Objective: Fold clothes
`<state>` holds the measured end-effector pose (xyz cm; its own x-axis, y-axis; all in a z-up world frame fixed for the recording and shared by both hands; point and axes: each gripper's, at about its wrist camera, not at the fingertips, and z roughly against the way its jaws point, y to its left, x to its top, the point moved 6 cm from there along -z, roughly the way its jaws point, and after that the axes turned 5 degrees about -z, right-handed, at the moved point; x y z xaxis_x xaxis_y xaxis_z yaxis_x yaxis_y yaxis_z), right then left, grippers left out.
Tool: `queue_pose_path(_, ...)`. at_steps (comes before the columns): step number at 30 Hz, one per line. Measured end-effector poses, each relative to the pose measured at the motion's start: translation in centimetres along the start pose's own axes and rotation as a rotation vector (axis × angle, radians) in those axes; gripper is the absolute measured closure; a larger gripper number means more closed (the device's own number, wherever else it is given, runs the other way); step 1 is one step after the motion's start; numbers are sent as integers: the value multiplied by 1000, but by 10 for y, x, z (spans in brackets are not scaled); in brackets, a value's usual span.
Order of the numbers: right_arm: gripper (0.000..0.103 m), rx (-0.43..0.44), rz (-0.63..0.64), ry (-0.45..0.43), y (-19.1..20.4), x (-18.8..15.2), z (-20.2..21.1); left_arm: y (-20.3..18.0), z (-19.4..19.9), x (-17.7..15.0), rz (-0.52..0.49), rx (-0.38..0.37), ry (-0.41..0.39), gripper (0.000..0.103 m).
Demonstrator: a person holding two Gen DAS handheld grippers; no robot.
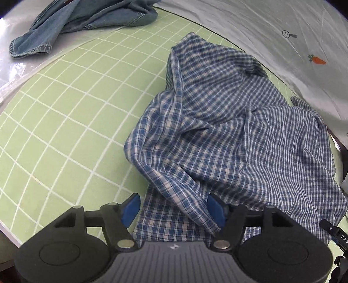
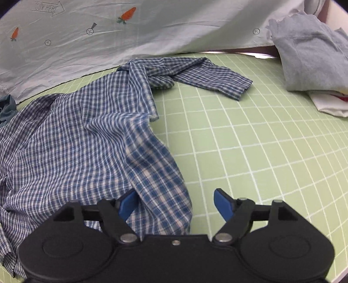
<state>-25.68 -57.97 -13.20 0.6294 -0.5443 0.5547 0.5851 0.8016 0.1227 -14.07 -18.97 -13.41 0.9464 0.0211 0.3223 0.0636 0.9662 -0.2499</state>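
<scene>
A blue and white checked shirt (image 1: 228, 130) lies crumpled on the green grid mat (image 1: 65, 119). In the left wrist view my left gripper (image 1: 174, 209) hangs over the shirt's near edge. Its blue pads (image 1: 130, 209) stand apart, a fold of the cloth lies between them, and they do not press on it. In the right wrist view the same shirt (image 2: 76, 135) spreads to the left, one sleeve (image 2: 213, 76) stretched out toward the back. My right gripper (image 2: 175, 204) is open over a hanging corner of the shirt, which lies nearer its left pad (image 2: 128, 204).
A denim garment (image 1: 87, 19) lies bunched at the mat's far left edge. A pale sheet printed with carrots (image 2: 130, 32) borders the mat (image 2: 250, 141) at the back. A grey garment (image 2: 311, 58) rests on white cloth (image 2: 328, 104) at the far right.
</scene>
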Motion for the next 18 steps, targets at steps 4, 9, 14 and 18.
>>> queue_pose_path(4, 66, 66, -12, 19, 2, -5, 3, 3, -6, -5, -6, -5, 46, 93)
queue_pose_path(9, 102, 110, 91, 17, 13, -6, 29, 7, 27, 1, 20, -151, -14, 101)
queue_pose_path(14, 102, 111, 24, -66, -9, 9, 72, 34, 74, 4, 34, -139, -140, 100)
queue_pose_path(18, 102, 61, 38, -20, -14, -2, 57, 66, 44, -6, 119, -35, -77, 99)
